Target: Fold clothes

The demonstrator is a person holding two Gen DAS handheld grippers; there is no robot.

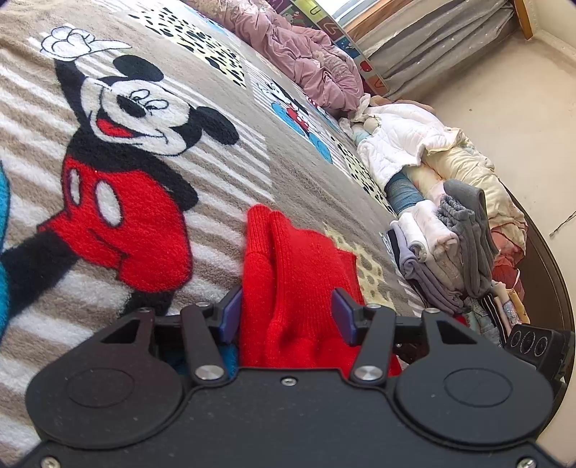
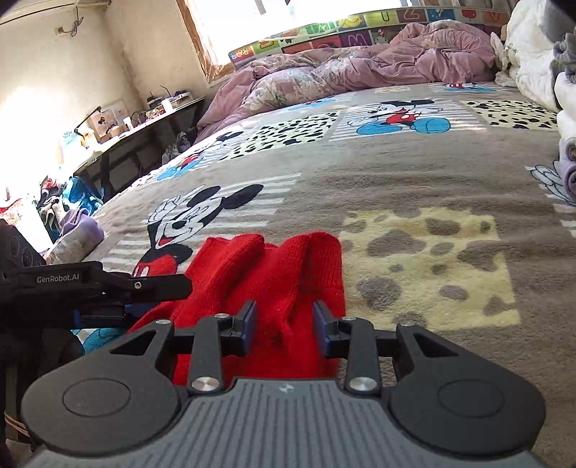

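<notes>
**Red knit between both claws**

While the red sweater lies bunched on the Mickey blanket, the left gripper straddles it, jaws parted wide; the right gripper likewise sits agape around the knit; whether either pinches cloth, I cannot tell; folded clothes stack nearby.

"GenRobot.AI" is printed in white on the black body of the left gripper, at the left edge of the right wrist view; single letters "M", "U" and "Z" are read on the coloured alphabet panel at upper centre
</notes>
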